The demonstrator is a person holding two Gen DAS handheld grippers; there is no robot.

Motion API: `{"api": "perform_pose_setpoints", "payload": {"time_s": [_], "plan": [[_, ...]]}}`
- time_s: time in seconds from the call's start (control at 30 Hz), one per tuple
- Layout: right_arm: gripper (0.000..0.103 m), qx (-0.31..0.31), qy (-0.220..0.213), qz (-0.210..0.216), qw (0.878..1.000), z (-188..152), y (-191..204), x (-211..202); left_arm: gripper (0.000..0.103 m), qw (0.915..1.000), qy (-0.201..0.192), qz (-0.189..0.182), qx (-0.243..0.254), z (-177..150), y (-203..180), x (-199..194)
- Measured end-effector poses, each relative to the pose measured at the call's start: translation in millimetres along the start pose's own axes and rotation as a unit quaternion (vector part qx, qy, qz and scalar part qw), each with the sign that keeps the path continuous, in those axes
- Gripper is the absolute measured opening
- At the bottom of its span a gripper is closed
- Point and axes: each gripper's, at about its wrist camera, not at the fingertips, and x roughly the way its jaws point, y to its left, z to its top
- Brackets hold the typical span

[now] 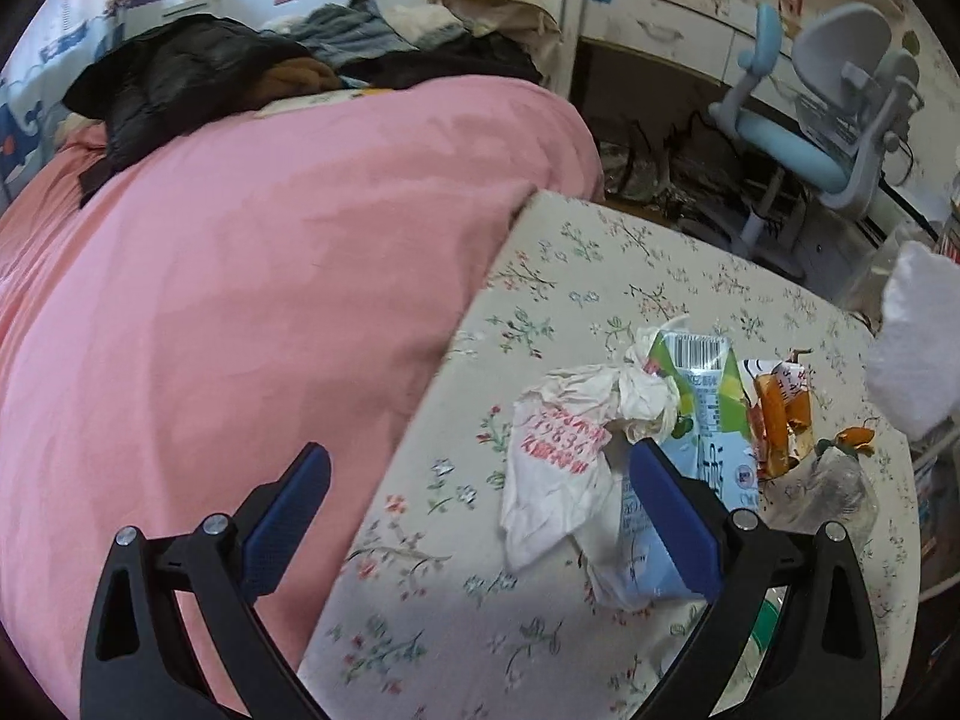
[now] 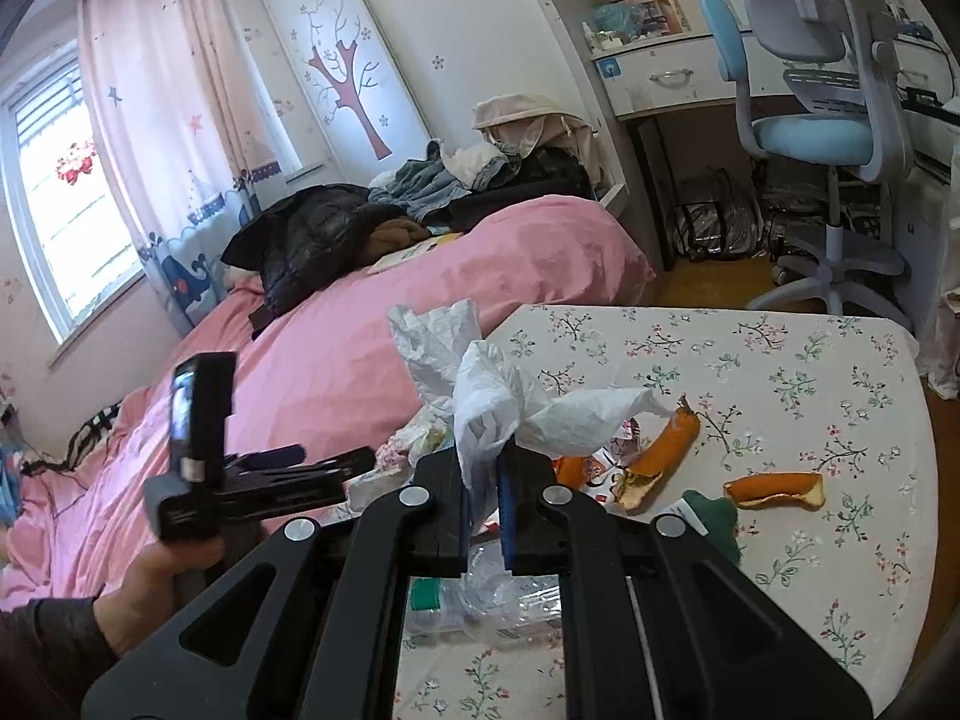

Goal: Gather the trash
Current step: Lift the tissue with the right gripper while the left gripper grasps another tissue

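Note:
My right gripper (image 2: 483, 462) is shut on a crumpled white plastic bag (image 2: 498, 396), lifted above the floral table (image 2: 780, 372). That bag shows at the right edge (image 1: 918, 348) of the left wrist view. My left gripper (image 1: 480, 510) stands open over the table's left edge, its right finger (image 1: 672, 516) over a blue-and-green carton (image 1: 714, 420). Beside the carton lie a white wrapper with red print (image 1: 558, 456), an orange snack wrapper (image 1: 780, 420) and a crushed clear bottle (image 1: 834, 492). Two orange peels (image 2: 660, 450) (image 2: 774, 489) lie on the cloth.
A pink bed (image 2: 360, 330) piled with dark clothes (image 2: 312, 240) butts against the table's left side. A blue swivel chair (image 2: 828, 138) and a white desk (image 2: 672, 78) stand beyond the table. A hand (image 2: 162, 576) holds the left gripper (image 2: 336, 462) at lower left.

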Motion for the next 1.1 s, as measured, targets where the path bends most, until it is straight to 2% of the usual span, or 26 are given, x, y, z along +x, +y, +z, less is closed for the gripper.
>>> {"api": "perform_pose_setpoints", "payload": {"time_s": [0.07, 0.13, 0.17, 0.2, 0.23, 0.3, 0.5, 0.63, 0.8, 0.97, 1.1], "plan": [[0.007, 0.000, 0.000, -0.001, 1.000, 0, -2, -1, 0.082, 0.9999, 0.008, -0.008, 0.009, 0, -4, 9], [0.007, 0.000, 0.000, -0.001, 1.000, 1, -3, -1, 0.058, 0.9994, 0.023, -0.021, 0.018, 0, -6, 18], [0.007, 0.000, 0.001, -0.001, 1.000, 1, -3, -1, 0.050, 0.9991, 0.027, -0.028, 0.016, -1, -6, 21], [0.007, -0.002, 0.002, -0.001, 1.000, 1, -3, -1, 0.031, 0.9987, 0.033, -0.038, 0.011, -1, -5, 23], [0.007, -0.004, 0.003, -0.002, 1.000, 0, -3, 0, 0.023, 0.9983, 0.038, -0.044, 0.006, -1, -3, 25], [0.007, -0.008, 0.005, -0.002, 1.000, 0, -2, 0, 0.015, 0.9984, 0.030, -0.048, -0.001, 0, 0, 19], [0.007, -0.016, 0.007, 0.002, 1.000, -1, 5, 0, 0.013, 0.9979, -0.020, -0.053, -0.033, 9, 14, -13], [0.007, -0.022, 0.011, 0.006, 1.000, -6, 12, -2, 0.013, 0.9956, -0.035, -0.065, -0.057, 9, 25, -33], [0.007, -0.024, 0.010, 0.016, 1.000, -14, 24, -13, 0.013, 0.9943, -0.049, -0.069, -0.065, -3, 29, -57], [0.007, -0.042, 0.015, 0.025, 0.999, -38, 49, -37, 0.013, 0.9922, -0.065, -0.071, -0.079, -17, 40, -80], [0.007, -0.058, 0.034, 0.032, 0.997, -69, 70, -57, 0.013, 0.9912, -0.076, -0.072, -0.081, -29, 47, -97]]}}
